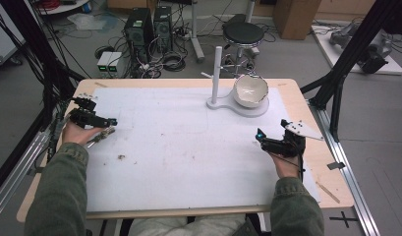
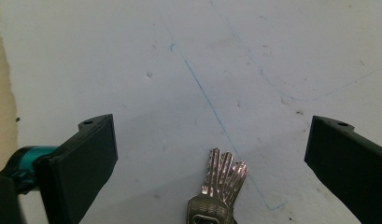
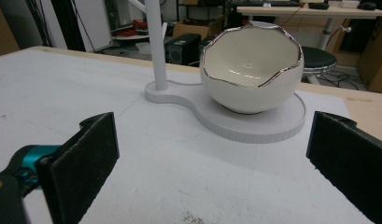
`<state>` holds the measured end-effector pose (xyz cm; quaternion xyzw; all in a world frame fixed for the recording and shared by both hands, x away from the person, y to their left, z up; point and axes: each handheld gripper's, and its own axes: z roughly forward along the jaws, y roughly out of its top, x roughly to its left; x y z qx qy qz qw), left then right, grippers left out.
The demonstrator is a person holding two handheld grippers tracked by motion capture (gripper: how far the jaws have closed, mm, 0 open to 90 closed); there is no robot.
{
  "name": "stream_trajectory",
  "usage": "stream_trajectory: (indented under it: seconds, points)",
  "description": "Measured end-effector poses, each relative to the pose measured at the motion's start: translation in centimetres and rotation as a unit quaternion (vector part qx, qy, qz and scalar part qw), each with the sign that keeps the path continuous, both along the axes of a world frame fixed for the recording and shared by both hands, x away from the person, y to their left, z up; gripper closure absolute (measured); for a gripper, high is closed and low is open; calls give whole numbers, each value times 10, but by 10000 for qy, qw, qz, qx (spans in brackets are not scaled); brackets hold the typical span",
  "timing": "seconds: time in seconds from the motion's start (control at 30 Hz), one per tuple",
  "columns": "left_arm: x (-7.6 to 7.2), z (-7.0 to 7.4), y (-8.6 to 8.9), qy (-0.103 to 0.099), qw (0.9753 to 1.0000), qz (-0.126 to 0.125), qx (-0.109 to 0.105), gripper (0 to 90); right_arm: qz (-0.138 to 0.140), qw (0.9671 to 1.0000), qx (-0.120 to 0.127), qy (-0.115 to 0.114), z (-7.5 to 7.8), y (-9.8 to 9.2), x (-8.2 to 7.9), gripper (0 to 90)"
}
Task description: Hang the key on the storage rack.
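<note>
Your left gripper (image 2: pixel 212 154) is wide open over the keys (image 2: pixel 219 186); your right gripper (image 3: pixel 212 158) is open too, facing the bowl (image 3: pixel 251 70).

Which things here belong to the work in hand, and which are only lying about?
Part of the work:
- keys, between the open fingers of the left gripper
- bowl on its white stand, faced by the open right gripper

Lying about:
- crumbs on the table
- stool and computers behind
</note>
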<state>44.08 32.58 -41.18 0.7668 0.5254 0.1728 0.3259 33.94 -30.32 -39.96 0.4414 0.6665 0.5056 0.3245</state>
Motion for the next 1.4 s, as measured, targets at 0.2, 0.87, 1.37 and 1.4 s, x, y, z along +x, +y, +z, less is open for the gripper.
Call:
stream_trajectory:
  seconds: [0.2, 0.87, 1.37, 1.4]
  points:
    - [4, -9, -3, 305, 9992, -83, 240, 75, -12, 10000, 14, 6, 0, -1, 0, 13]
    - [4, -17, -3, 697, 9962, -228, 480, 386, 12, 10000, 15, 46, 0, -2, 0, 13]
    - [2, -18, -1, 812, 9956, -440, 156, 692, 14, 10000, 28, 34, 0, -2, 0, 13]
    - [2, -18, -1, 812, 9956, -440, 156, 757, 14, 10000, 28, 34, 0, -2, 0, 13]
